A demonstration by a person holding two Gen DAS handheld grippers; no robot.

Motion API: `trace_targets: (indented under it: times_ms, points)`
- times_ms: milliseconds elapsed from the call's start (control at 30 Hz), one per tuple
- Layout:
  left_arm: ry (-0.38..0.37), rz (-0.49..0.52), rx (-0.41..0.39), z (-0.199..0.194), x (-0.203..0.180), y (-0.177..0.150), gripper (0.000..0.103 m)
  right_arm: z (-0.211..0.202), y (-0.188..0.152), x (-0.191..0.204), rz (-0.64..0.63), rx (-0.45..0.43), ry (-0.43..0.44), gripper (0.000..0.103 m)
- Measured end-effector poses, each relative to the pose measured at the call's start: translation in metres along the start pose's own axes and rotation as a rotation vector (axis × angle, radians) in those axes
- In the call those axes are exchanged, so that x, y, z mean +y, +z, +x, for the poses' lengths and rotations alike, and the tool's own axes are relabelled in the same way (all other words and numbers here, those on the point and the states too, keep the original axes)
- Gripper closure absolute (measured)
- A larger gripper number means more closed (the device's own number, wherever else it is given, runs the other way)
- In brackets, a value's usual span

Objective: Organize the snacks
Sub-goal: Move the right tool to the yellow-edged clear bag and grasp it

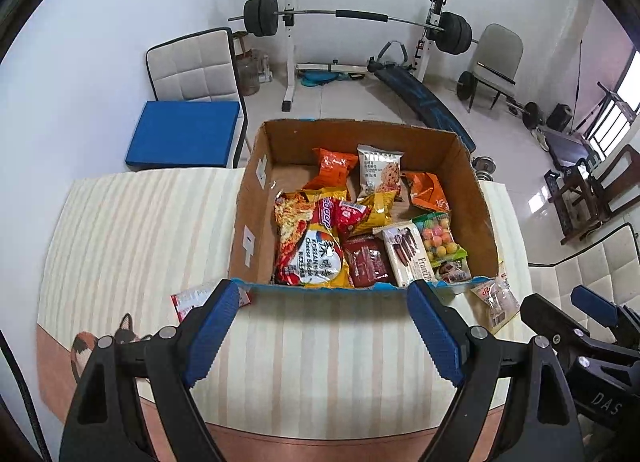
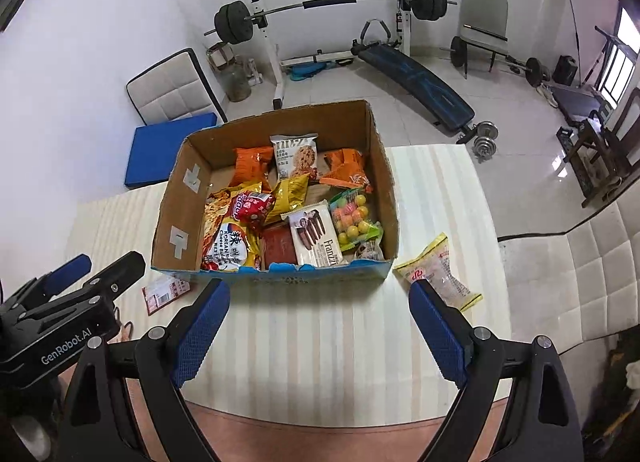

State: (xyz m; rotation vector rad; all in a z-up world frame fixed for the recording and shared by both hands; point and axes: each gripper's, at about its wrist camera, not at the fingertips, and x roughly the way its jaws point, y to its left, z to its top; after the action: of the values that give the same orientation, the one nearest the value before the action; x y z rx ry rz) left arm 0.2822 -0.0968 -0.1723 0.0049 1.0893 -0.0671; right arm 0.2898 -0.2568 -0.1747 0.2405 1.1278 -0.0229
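Snack box on striped table, both claws hovering short of it, spread and holding nothing.

Near wall of cardboard box hiding lower ends of front-row packs; noodle packet, Franzzi wafer pack and dark red pack cut off at bottom. Small wrapped item in front right corner too crowded to identify. Red-and-white sachet outside box at left, partly behind finger of left gripper. Yellow-edged clear packet on table right of box, just beside tip of right gripper. Beyond: barbell rack, sit-up bench, dumbbells, blue cushion on padded chair. Cat print at left table edge half covered by gripper body.
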Motion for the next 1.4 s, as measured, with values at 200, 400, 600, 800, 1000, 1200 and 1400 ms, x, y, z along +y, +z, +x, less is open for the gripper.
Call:
trace_targets:
  times_ms: [200,400,600,800,1000,1200,1400]
  points:
    - [0.010,-0.032,0.019,0.034,-0.016,-0.020,0.017,0.040,-0.008,-0.052,0.033,0.083,-0.062,0.006]
    - [0.073,-0.072,0.102,0.094,-0.039,-0.044,0.017,0.132,-0.010,-0.125,-0.005,0.277,-0.171,0.006]
    - [0.097,-0.072,0.173,0.132,-0.055,-0.060,0.017,0.195,-0.012,-0.148,-0.137,0.405,-0.195,0.006]
    - [0.122,-0.061,0.194,0.143,-0.052,-0.064,0.017,0.239,-0.001,-0.155,-0.120,0.485,-0.142,0.009]
    - [0.150,-0.049,0.186,0.140,-0.030,-0.062,0.017,0.237,-0.005,-0.164,0.050,0.509,-0.095,0.037]
    - [0.189,-0.006,0.194,0.131,0.008,-0.069,0.017,0.222,-0.049,-0.142,0.160,0.576,-0.068,0.040]
    - [0.258,0.116,0.238,0.135,0.060,-0.077,0.017,0.213,-0.090,-0.084,0.208,0.603,-0.008,0.040]
